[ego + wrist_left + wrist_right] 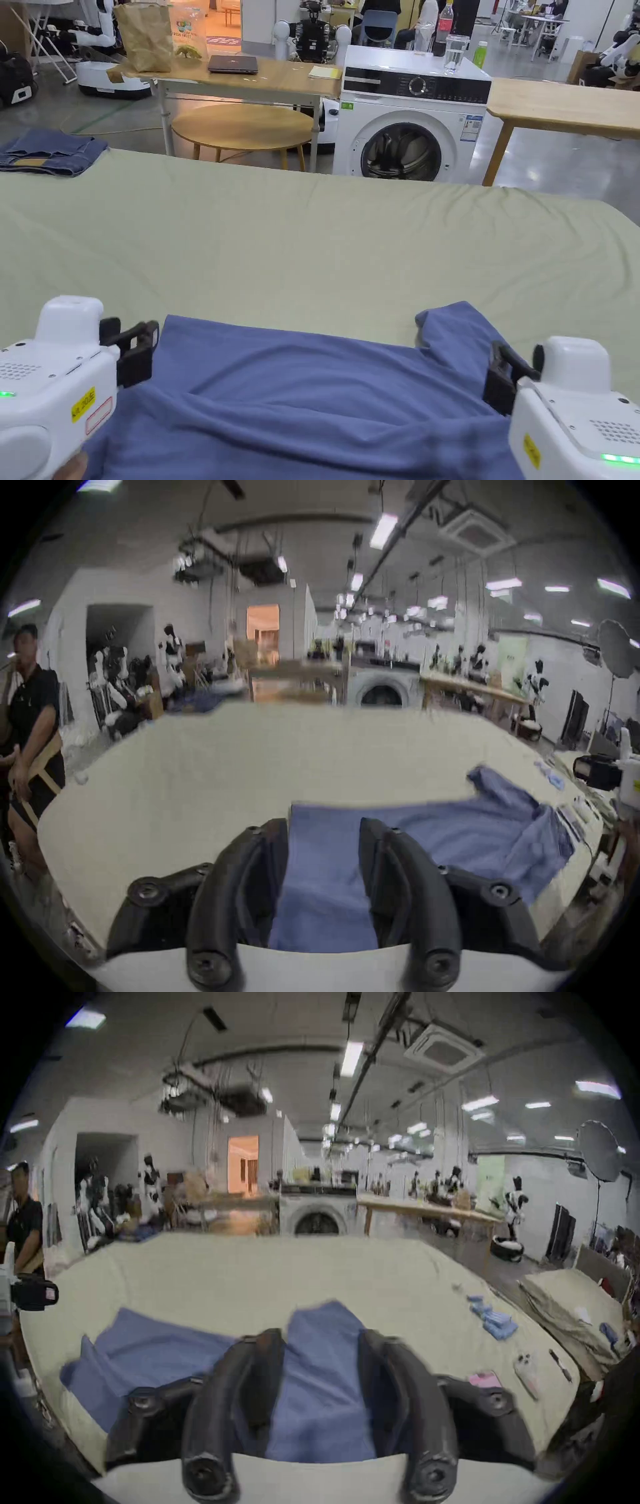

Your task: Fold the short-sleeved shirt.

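Left gripper [323,830]: its two black jaws stand apart, and blue cloth lies in the gap between them. In the left gripper view the cloth does not look pressed from both sides, so the jaws are open around it.
Left gripper, head view [134,350]: it is at the left near corner of the shirt, and its jaw tips are at the cloth's edge.
Right gripper [320,1340]: its jaws are also spread, with a band of blue cloth running up between them. The picture is blurred here, but the gap is wide and the jaws are not closed on the cloth.
Right gripper, head view [500,375]: it is at the right side of the shirt, just below the sleeve.
Shirt [312,400]: blue, with short sleeves. It lies on the near part of the table, between the two grippers, with soft creases across its middle.
Sleeve [453,325]: it sticks out toward the far side at the right end of the shirt.
Table cover [312,244]: pale green cloth, wide, and mostly bare beyond the shirt.
Jeans [50,153]: folded, at the far left corner of the table.
Washing machine [409,122]: white, on the floor behind the table.
Small blue things [491,1319]: on the table's right side, well apart from the shirt; too blurred to identify.
Person [29,719]: in dark clothes, stands beyond the left end of the table.
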Available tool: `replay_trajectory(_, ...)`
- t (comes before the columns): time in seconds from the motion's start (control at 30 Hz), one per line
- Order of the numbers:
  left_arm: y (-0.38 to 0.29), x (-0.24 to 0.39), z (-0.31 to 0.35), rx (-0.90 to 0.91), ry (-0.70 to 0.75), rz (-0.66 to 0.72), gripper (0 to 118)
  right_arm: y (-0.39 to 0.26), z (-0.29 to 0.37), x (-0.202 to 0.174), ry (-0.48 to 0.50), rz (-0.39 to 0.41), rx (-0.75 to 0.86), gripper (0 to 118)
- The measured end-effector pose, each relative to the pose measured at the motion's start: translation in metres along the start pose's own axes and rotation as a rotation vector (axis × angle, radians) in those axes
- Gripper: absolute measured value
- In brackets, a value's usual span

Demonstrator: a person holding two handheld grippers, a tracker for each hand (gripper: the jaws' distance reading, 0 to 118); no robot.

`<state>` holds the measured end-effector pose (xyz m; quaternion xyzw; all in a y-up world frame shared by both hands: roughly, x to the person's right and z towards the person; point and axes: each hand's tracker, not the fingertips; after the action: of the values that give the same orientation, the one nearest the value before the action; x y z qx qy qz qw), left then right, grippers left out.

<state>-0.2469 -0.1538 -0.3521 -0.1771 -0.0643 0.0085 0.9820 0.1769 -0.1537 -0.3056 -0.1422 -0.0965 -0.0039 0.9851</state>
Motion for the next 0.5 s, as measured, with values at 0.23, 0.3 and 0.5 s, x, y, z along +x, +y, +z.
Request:
replay_trajectory(0.23, 0.014, 0.021, -0.014, 0.073, 0.042, -0.053, 0, 0.005, -0.013, -0.043, 0.049, -0.022, 0.066, 0)
replay_trajectory(0.3, 0.019, 0.018, -0.025, 0.050, 0.058, -0.057, 0, 0.004, -0.018, -0.049, 0.050, -0.021, 0.058, 0)
replay_trajectory(0.5, 0.036, -0.021, -0.099, -0.243, 0.011, 0.061, 0, 0.000, -0.032, -0.045, 0.070, -0.002, 0.010, 0)
